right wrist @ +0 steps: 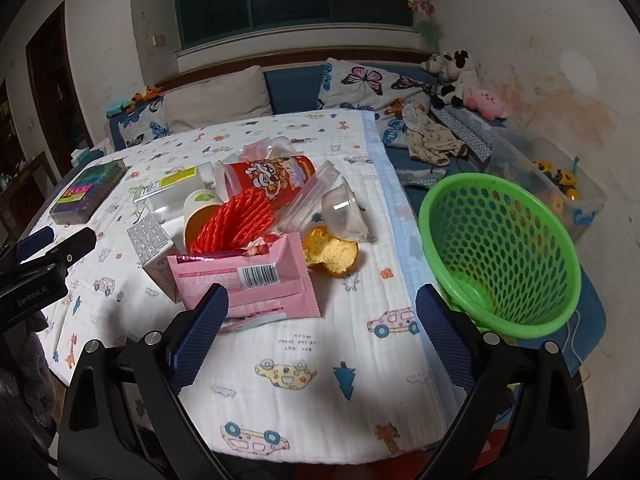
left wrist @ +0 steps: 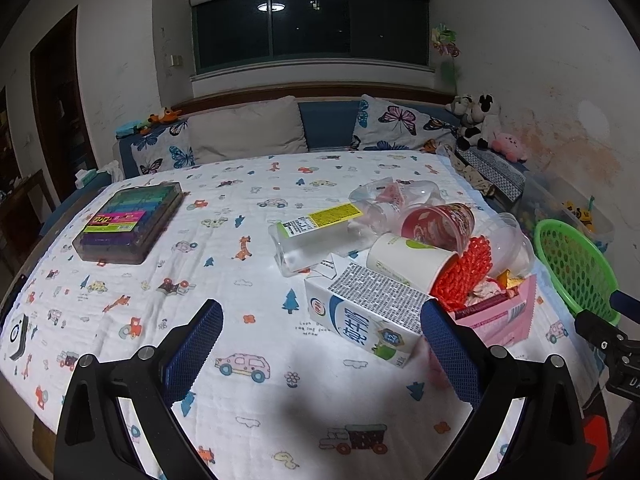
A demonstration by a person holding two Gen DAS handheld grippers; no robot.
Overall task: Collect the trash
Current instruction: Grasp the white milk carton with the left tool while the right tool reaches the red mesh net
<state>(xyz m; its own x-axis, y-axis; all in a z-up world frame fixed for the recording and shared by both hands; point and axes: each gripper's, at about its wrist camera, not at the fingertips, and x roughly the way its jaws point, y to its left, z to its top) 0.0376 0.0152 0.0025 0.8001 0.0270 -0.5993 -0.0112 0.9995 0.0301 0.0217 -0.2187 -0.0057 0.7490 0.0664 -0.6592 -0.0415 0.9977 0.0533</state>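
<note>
Hovering level above the tablecloth (left wrist: pixel 248 248), left gripper (left wrist: pixel 322 344) and right gripper (right wrist: pixel 322 332), jaws wide apart, empty

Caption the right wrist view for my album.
Open tongs hover over a pink wrapper beside a green basket.

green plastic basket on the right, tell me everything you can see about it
The green plastic basket is round, with walls pierced all over by small holes and a smooth solid rim. It looks like light, glossy plastic. It sits tilted, mouth turned toward the camera and the white printed cloth, so its inside shows; no trash can be seen in it. It rests off the cloth's right edge, on the blue surface beside it, apart from the trash pile. The right gripper is open, its right finger overlapping the lower rim in view.
</note>
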